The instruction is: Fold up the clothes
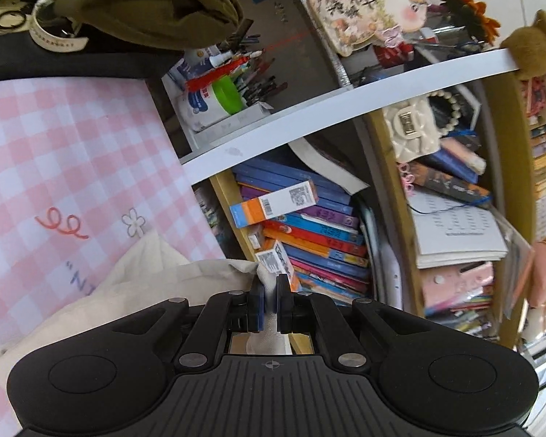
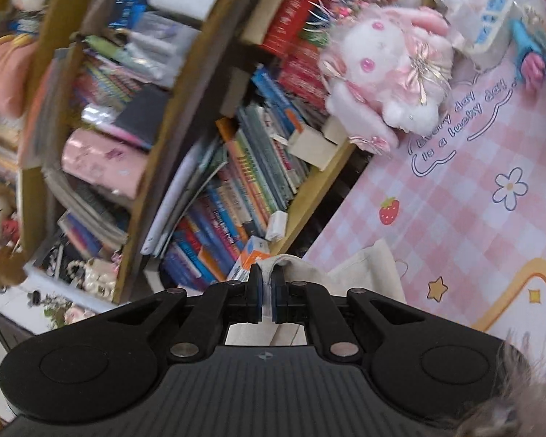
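Cream cotton garment (image 1: 134,291): draped over pink-checked tabletop (image 1: 54,153), beside crowded wooden bookshelf (image 1: 309,218); left tool (image 1: 270,304) and right tool (image 2: 268,296) each clenched on its edge.

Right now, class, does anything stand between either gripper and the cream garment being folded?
Nothing visible does. The left gripper and the right gripper each already pinch an edge of the cream garment, with fabric directly between the fingers.
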The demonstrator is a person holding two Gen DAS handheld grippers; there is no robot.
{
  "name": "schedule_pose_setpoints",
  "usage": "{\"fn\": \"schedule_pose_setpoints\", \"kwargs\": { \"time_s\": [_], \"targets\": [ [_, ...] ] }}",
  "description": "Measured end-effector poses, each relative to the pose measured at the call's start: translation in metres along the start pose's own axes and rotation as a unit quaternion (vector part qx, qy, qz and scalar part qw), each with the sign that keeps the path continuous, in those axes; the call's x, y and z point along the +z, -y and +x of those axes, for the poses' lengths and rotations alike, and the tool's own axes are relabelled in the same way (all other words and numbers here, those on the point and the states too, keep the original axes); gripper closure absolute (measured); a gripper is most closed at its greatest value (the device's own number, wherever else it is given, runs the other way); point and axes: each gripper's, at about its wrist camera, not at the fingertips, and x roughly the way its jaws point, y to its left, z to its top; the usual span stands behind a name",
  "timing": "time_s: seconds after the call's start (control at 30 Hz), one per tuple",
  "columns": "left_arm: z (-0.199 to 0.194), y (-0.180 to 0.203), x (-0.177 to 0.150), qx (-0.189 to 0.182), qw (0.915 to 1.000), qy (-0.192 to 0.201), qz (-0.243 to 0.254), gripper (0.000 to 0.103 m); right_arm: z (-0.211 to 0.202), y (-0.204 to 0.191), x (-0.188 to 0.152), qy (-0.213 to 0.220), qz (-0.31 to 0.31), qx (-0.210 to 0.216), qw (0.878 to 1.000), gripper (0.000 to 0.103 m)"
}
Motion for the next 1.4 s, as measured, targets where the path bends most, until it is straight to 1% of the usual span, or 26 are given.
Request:
{"fn": "schedule_pose_setpoints", "kwargs": {
  "time_s": [0.1, 0.23, 0.4, 0.5, 0.6, 0.67, 0.77, 0.87, 0.9, 1.0, 1.07, 1.1, 1.13, 1.17, 1.2, 1.27, 1.3, 1.33, 1.37, 1.4],
  "targets": [
    [0.022, -0.006, 0.006, 0.014, 0.9999, -0.007, -0.007, 0.099, 0.020, 0.001, 0.005, -0.008, -0.005, -0.009, 1.000, 0.099],
    [0.054, -0.024, 0.013, 0.049, 0.9983, -0.022, -0.020, 0.099, 0.046, 0.001, 0.010, -0.012, -0.009, -0.028, 0.999, 0.099],
    [0.095, -0.048, 0.022, 0.097, 0.9938, -0.041, -0.034, 0.099, 0.088, 0.006, 0.016, -0.025, -0.020, -0.068, 0.997, 0.099],
    [0.113, -0.059, 0.025, 0.121, 0.9908, -0.053, -0.028, 0.099, 0.114, 0.016, 0.018, -0.034, -0.015, -0.093, 0.995, 0.099],
    [0.128, -0.068, 0.027, 0.150, 0.9865, -0.064, -0.018, 0.098, 0.138, 0.027, 0.020, -0.045, -0.020, -0.121, 0.991, 0.099],
    [0.134, -0.071, 0.028, 0.181, 0.9813, -0.063, -0.008, 0.098, 0.151, 0.037, 0.021, -0.049, -0.022, -0.145, 0.988, 0.099],
    [0.138, -0.069, 0.027, 0.213, 0.9748, -0.058, 0.031, 0.093, 0.166, 0.058, 0.021, -0.056, 0.004, -0.178, 0.982, 0.099],
    [0.138, -0.062, 0.028, 0.230, 0.9685, -0.055, 0.077, 0.091, 0.174, 0.074, 0.020, -0.057, 0.029, -0.188, 0.980, 0.098],
    [0.136, -0.059, 0.029, 0.236, 0.9660, -0.054, 0.091, 0.088, 0.175, 0.076, 0.020, -0.055, 0.030, -0.189, 0.980, 0.098],
    [0.121, -0.043, 0.028, 0.255, 0.9562, -0.034, 0.140, 0.087, 0.173, 0.075, 0.023, -0.049, 0.023, -0.194, 0.980, 0.098],
    [0.109, -0.032, 0.028, 0.267, 0.9478, -0.019, 0.173, 0.087, 0.170, 0.066, 0.024, -0.045, -0.003, -0.202, 0.978, 0.096],
    [0.104, -0.027, 0.028, 0.273, 0.9430, -0.012, 0.190, 0.087, 0.168, 0.060, 0.025, -0.042, -0.019, -0.206, 0.977, 0.092],
    [0.101, -0.019, 0.023, 0.266, 0.9393, -0.019, 0.216, 0.087, 0.166, 0.055, 0.025, -0.040, -0.035, -0.211, 0.976, 0.081],
    [0.102, -0.012, 0.012, 0.253, 0.9353, -0.041, 0.244, 0.087, 0.163, 0.046, 0.025, -0.028, -0.061, -0.219, 0.973, 0.069],
    [0.105, -0.005, 0.000, 0.241, 0.9300, -0.067, 0.270, 0.087, 0.160, 0.035, 0.023, -0.008, -0.095, -0.230, 0.968, 0.053],
    [0.111, 0.008, -0.026, 0.214, 0.9165, -0.117, 0.317, 0.087, 0.153, 0.015, 0.020, 0.028, -0.158, -0.246, 0.956, 0.052],
    [0.115, 0.014, -0.043, 0.199, 0.9094, -0.141, 0.337, 0.087, 0.150, 0.007, 0.017, 0.034, -0.181, -0.241, 0.953, 0.052],
    [0.120, 0.016, -0.053, 0.194, 0.9053, -0.154, 0.345, 0.087, 0.148, -0.001, 0.011, 0.031, -0.201, -0.229, 0.952, 0.052],
    [0.124, 0.017, -0.059, 0.192, 0.9028, -0.162, 0.349, 0.087, 0.148, -0.007, 0.003, 0.017, -0.222, -0.215, 0.951, 0.052],
    [0.128, 0.018, -0.066, 0.190, 0.9003, -0.170, 0.353, 0.087, 0.151, -0.013, -0.010, -0.006, -0.252, -0.205, 0.946, 0.052]
  ]
}}
